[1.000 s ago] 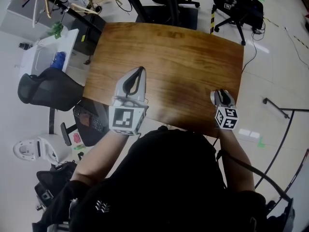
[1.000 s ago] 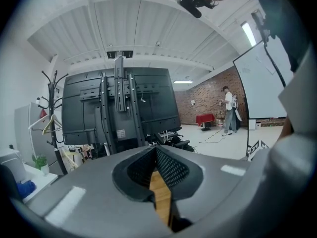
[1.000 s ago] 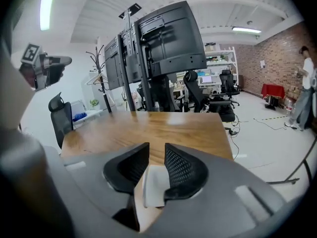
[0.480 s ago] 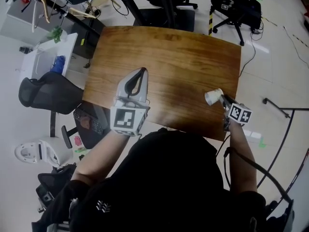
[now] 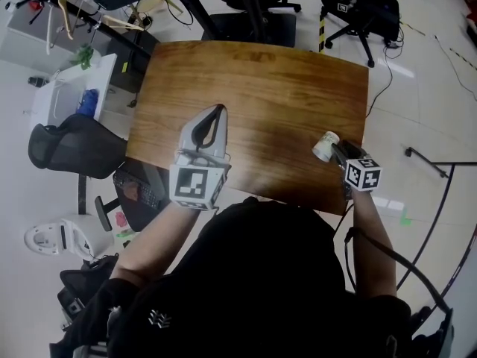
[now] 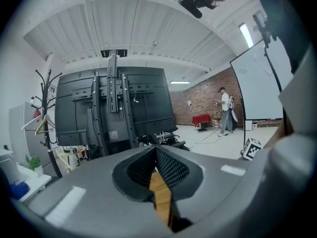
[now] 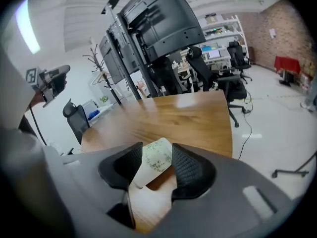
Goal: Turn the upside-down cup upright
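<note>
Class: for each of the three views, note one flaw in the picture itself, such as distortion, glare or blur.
Head view: the table edges bow, wide-angle. Left gripper view: dark round border, ceiling light blown out. Right gripper view: glare on the table's far end, cup slightly soft.

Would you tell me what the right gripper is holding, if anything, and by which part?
Nothing firmly: the right gripper is opening its jaws round the sides of the cup.
</note>
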